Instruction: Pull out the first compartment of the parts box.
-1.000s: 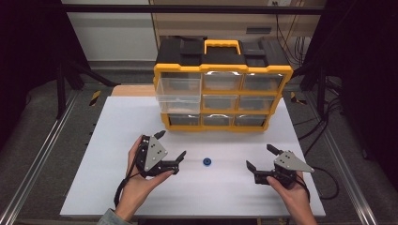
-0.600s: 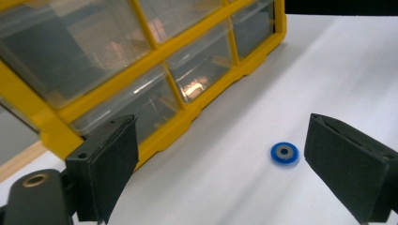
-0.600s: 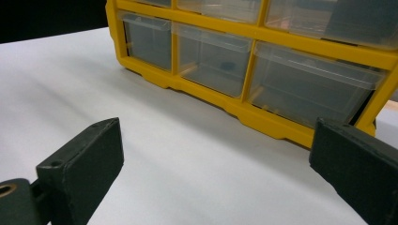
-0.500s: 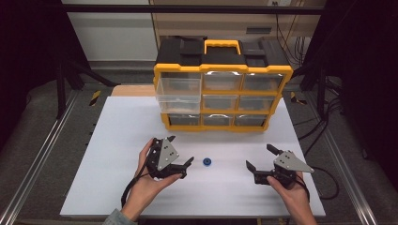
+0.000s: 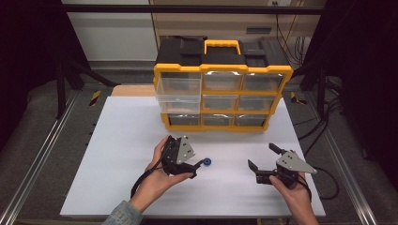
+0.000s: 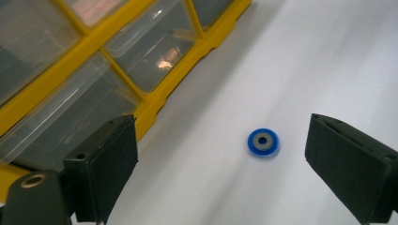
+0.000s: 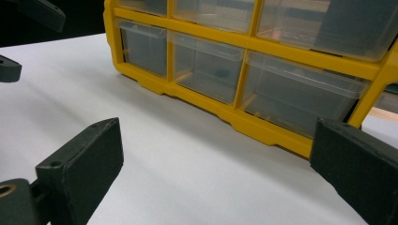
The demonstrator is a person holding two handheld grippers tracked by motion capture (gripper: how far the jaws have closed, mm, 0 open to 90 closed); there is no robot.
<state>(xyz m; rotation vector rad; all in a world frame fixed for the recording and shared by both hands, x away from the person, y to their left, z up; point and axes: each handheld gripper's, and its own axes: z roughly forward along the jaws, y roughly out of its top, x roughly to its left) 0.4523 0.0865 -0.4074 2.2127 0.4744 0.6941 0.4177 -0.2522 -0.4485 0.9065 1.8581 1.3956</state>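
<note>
A small blue ring (image 5: 207,162) (image 6: 263,142) lies flat on the white table (image 5: 117,140). My left gripper (image 5: 197,168) (image 6: 225,173) is open right beside it, its tips almost touching the ring in the high view. In the left gripper view the ring lies between and just ahead of the two jaws. My right gripper (image 5: 264,157) (image 7: 220,178) is open and empty over the table's right part, pointing toward the organizer.
A yellow and black drawer organizer (image 5: 223,84) (image 6: 155,101) (image 7: 244,117) with clear drawers stands at the back of the table; its upper-left drawer (image 5: 179,89) is pulled out a little. Cables (image 5: 324,122) run off the right edge.
My left gripper has moved right across the table, up to the blue ring. The right gripper and the ring have stayed where they were.
</note>
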